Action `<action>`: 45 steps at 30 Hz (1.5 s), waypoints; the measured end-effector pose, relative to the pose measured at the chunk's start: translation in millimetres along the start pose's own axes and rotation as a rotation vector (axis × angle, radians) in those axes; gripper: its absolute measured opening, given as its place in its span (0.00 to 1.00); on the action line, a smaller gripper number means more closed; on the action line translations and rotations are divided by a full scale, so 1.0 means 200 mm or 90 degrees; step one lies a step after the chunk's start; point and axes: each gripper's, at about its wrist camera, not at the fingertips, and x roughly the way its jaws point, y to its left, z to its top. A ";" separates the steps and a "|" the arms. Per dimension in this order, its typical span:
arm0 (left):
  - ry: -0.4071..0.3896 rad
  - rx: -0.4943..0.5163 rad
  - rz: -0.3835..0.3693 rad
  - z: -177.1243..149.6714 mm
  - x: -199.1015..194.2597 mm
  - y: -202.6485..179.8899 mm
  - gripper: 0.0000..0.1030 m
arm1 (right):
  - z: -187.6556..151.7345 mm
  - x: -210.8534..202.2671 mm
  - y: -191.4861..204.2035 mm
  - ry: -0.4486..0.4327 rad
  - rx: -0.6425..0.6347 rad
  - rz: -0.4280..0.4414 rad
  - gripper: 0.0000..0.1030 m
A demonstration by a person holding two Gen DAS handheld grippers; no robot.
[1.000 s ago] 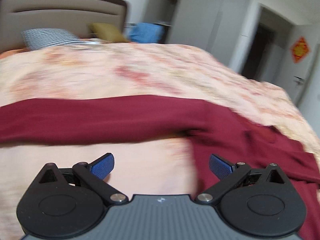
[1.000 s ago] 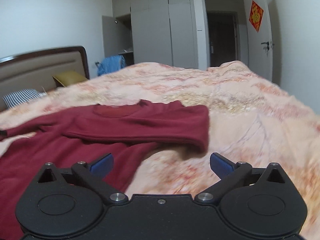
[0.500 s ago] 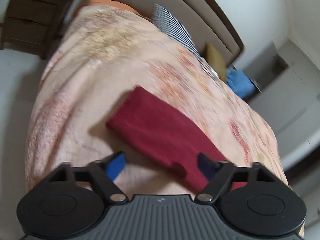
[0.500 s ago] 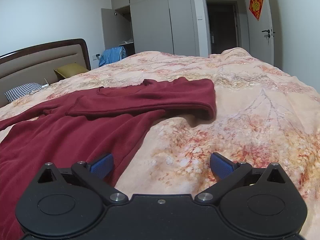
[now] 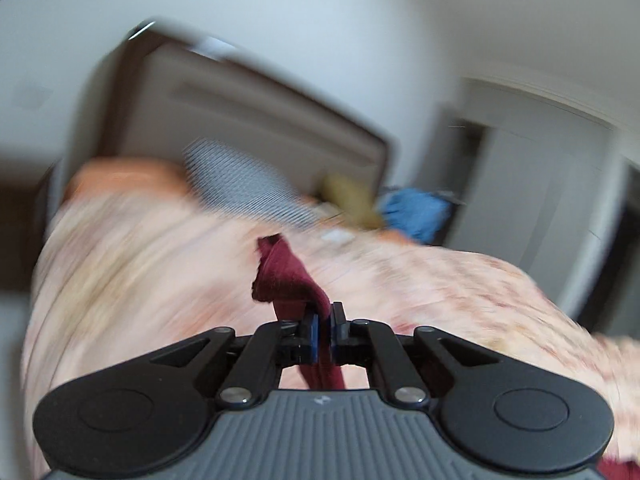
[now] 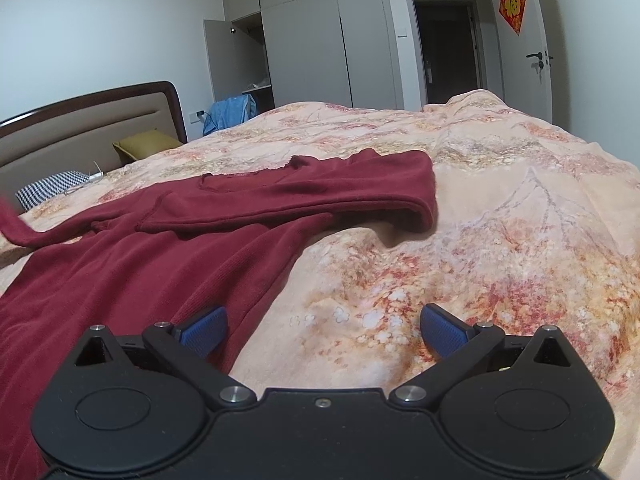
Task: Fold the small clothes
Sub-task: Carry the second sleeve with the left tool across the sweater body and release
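Left wrist view: left gripper (image 5: pixel 324 330), fingers clenched on a sleeve cuff (image 5: pixel 282 276) of the dark red sweater (image 6: pixel 132 264), raised clear of the floral quilt (image 5: pixel 132 264), presumably to carry it inward. Right wrist view: right gripper (image 6: pixel 323 330), fingers spread and empty, hovers at the sweater's side edge; one sleeve (image 6: pixel 304 196) already lies folded across the chest.

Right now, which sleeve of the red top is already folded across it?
The far sleeve: it lies flat across the chest of the red top. The other sleeve is pinched in the shut left gripper, not laid down.
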 end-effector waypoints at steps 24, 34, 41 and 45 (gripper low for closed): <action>0.184 0.397 -0.445 -1.00 -0.24 -1.70 0.06 | -0.03 0.00 -0.07 -0.005 0.060 0.045 1.00; 0.261 0.355 -0.493 -0.96 -0.23 -1.48 0.66 | -0.03 0.00 -0.07 -0.004 0.059 0.043 1.00; 0.242 0.344 -0.423 -0.80 -0.24 -1.23 0.84 | -0.03 0.00 -0.07 -0.003 0.056 0.040 1.00; 0.228 0.334 -0.334 -0.70 -0.19 -0.97 0.84 | -0.03 0.00 -0.06 -0.008 0.054 0.036 1.00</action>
